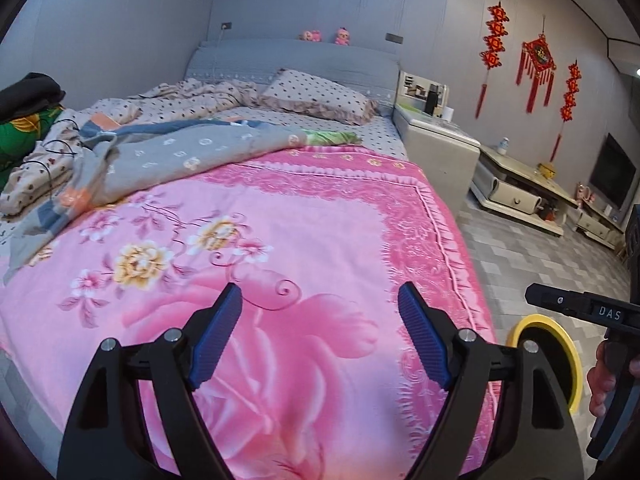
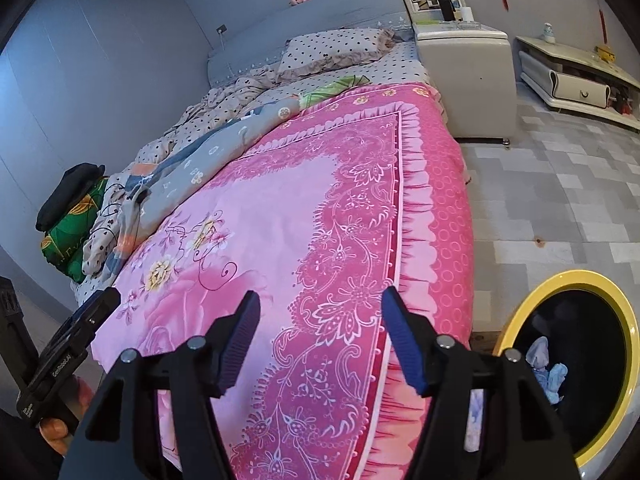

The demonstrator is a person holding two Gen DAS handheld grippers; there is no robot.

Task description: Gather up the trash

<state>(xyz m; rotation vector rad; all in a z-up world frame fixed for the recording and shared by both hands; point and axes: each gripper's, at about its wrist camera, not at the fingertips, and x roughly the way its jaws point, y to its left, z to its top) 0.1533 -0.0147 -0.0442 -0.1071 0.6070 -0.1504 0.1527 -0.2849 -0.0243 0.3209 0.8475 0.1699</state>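
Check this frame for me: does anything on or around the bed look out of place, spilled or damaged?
Nothing spilled or damaged. The grey quilt lies bunched and askew beside the flat pink blanket. The yellow-rimmed bin holds crumpled bluish tissue. Both the left gripper and right gripper are open and empty.

Pink floral blanket point(image 1: 304, 240) covers bed; polka-dot pillow point(image 1: 320, 94) near headboard (2 pink plush toys point(image 1: 324, 35) atop).

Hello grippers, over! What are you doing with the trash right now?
Left gripper open, empty, over pink blanket. Right gripper open, empty. Yellow-rimmed bin on floor beside bed, crumpled trash inside. Nothing blocking.
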